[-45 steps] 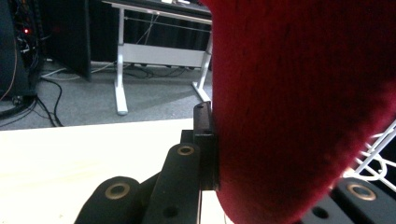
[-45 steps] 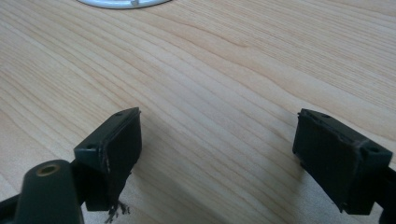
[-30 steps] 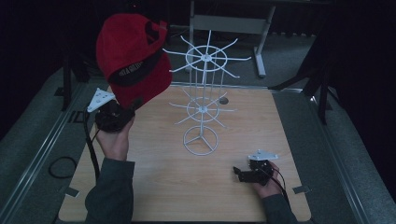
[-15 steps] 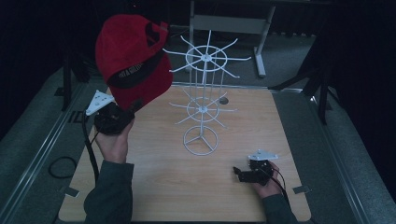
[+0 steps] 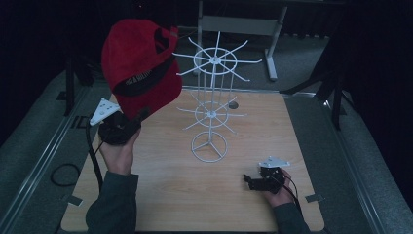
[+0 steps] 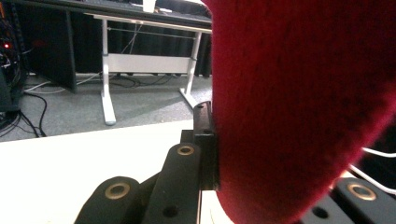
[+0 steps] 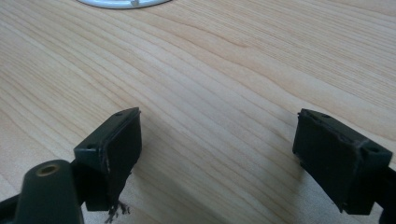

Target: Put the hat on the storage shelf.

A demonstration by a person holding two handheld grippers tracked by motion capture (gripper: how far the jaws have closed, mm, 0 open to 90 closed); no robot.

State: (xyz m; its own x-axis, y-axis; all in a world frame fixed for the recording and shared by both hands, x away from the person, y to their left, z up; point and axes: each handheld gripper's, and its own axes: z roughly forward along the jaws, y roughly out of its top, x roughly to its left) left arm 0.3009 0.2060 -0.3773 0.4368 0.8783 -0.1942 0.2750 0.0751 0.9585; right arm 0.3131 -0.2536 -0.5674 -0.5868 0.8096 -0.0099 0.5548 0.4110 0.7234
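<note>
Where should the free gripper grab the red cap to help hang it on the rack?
Probably the brim of the red cap, approached from the rack side: the left gripper already pinches its lower edge, and the right gripper is open.

Fuzzy red cloth cap [image 5: 139, 73], white wire rack [image 5: 210, 105], matt wood-grain table [image 5: 243, 204], matt black tongs [image 7: 219, 158]

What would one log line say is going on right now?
left gripper: shut on red cap, held up beside white wire rack | right gripper: open, nothing between jaws, low over wooden table
</note>
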